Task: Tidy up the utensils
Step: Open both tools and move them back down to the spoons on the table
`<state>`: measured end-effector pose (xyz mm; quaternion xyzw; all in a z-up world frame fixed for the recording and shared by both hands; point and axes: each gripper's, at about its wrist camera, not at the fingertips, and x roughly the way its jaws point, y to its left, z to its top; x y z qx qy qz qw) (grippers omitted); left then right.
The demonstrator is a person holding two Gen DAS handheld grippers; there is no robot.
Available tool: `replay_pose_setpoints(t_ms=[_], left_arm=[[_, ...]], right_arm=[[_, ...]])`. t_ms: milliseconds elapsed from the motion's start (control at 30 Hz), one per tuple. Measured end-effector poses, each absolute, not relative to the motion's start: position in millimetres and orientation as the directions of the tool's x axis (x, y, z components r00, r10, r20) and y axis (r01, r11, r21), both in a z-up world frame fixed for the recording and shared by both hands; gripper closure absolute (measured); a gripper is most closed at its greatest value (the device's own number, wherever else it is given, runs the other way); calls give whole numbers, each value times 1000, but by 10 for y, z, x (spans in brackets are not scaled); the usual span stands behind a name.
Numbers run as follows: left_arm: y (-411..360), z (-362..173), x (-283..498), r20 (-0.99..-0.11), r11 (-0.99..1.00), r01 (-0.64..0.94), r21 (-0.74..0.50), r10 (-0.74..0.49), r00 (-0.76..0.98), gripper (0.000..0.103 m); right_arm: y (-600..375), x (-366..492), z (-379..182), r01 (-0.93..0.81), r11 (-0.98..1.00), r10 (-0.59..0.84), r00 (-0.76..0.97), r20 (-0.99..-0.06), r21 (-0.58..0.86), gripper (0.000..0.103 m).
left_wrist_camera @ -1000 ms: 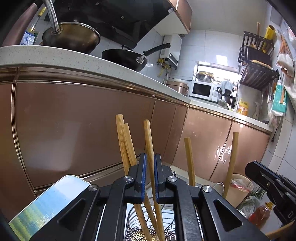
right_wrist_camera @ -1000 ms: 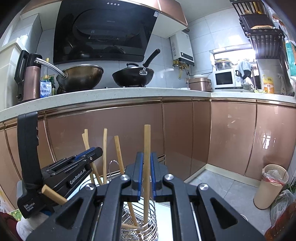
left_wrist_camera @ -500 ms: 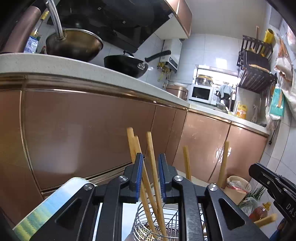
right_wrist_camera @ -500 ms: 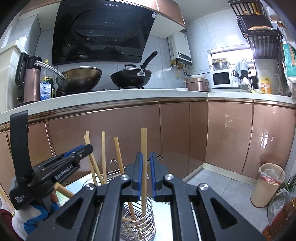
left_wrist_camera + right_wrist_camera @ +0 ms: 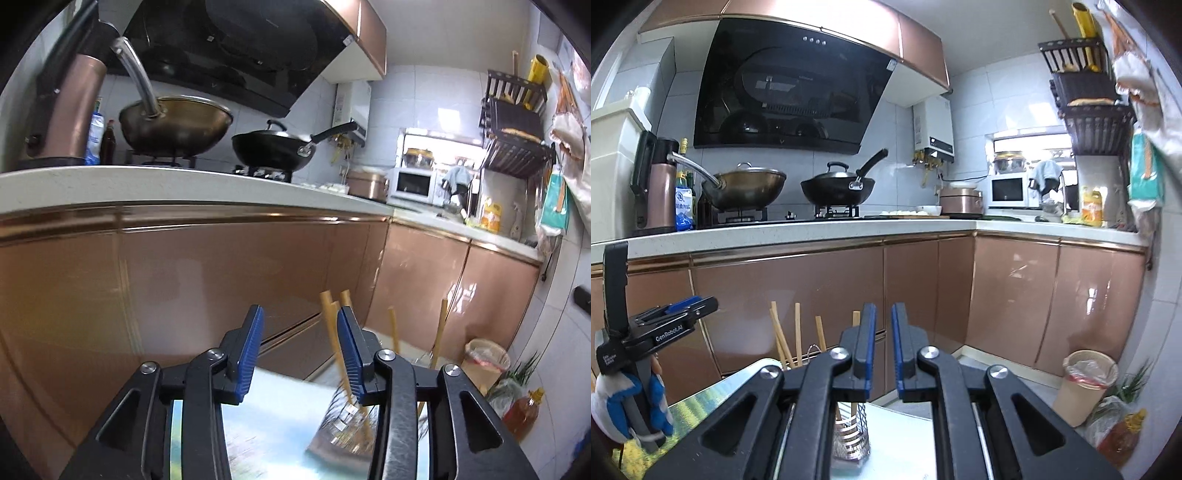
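Several wooden chopsticks (image 5: 783, 339) stand upright in a wire utensil holder (image 5: 849, 428) on a small glossy table (image 5: 905, 435). My right gripper (image 5: 882, 343) hangs above and just in front of the holder. Its jaws are opening, and the narrow gap between them is empty. One chopstick (image 5: 856, 321) shows just left of its left finger. In the left wrist view the chopsticks (image 5: 332, 332) and holder (image 5: 347, 417) sit low right, behind my right finger. My left gripper (image 5: 301, 347) is opening, with nothing between its blue pads. From the right wrist view the left gripper (image 5: 690, 306) is at far left, held by a gloved hand (image 5: 628, 398).
Copper-coloured cabinets (image 5: 812, 302) and a white counter (image 5: 812, 227) run behind the table, with two woks (image 5: 746, 188) on the stove. A lined waste bin (image 5: 1086, 384) and an oil bottle (image 5: 1119, 439) stand on the floor at right.
Both grippers let go of the chopsticks they held and rose up and away from the holder. The left jaws spread wide; the right ones parted slightly. The chopsticks stay in the holder.
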<state>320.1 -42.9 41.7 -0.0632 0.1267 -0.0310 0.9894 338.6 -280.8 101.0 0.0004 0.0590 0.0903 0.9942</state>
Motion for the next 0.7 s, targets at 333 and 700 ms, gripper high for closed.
replay_pose_setpoints(t_ms=[333,700], left_arm=[[46,394,2426,-392,995,72,-64,-92,916,61],[145,-1,1837,-578,969,244,-37,-220,786,61]], right_arm=[[-2712,2530,1032,-208,977,211,936,-282,43,81],[-2449,1991,181,-185,948,309,720,-621,257,81]])
